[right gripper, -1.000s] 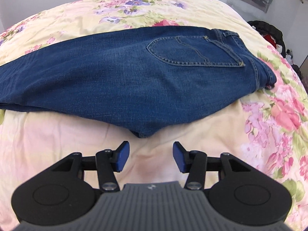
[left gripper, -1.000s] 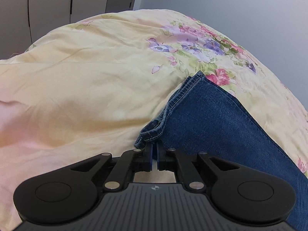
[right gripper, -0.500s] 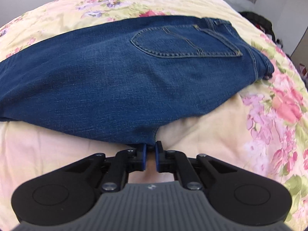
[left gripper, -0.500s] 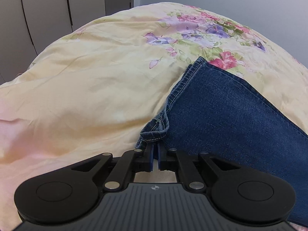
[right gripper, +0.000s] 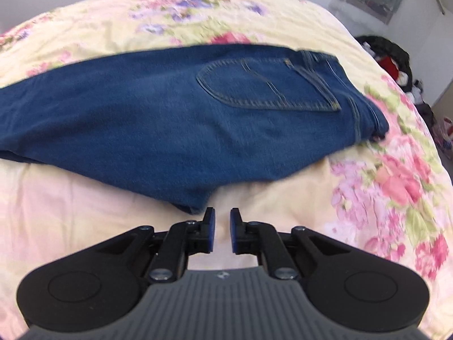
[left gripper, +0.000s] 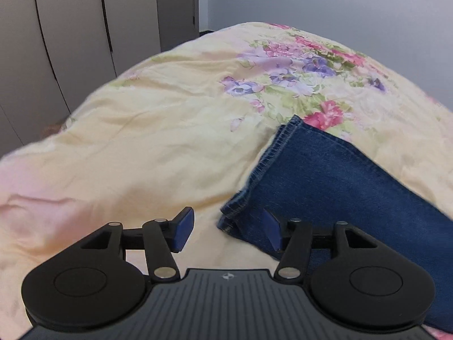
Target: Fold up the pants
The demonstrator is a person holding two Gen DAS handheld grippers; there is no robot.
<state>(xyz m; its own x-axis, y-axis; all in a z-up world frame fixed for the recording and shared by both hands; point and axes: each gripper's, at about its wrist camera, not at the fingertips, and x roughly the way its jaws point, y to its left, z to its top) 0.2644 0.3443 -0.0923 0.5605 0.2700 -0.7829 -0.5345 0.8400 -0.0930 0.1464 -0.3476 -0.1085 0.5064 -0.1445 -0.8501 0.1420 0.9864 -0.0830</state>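
Note:
Blue jeans (right gripper: 175,130) lie folded lengthwise across the bed, back pocket (right gripper: 266,85) up and waistband to the right. The leg hem (left gripper: 260,170) shows in the left wrist view. My left gripper (left gripper: 228,226) hangs just above the hem's near corner; its jaws are opening wide and the pads (left gripper: 184,226) do not touch the denim lying below and between them. My right gripper (right gripper: 222,221) sits just short of the crotch fold (right gripper: 195,206). Its jaws are opening by a narrow gap, with only bedsheet showing between them.
The jeans rest on a yellow floral duvet (left gripper: 170,130) that covers the bed. Grey wardrobe doors (left gripper: 70,28) stand beyond its far left side. A dark heap of clothes (right gripper: 390,59) lies on the floor off the bed's right edge.
My left gripper let go of the hem corner, opened wide and rose. My right gripper closed at the crotch fold, then drew back and parted slightly, leaving the fold on the bed.

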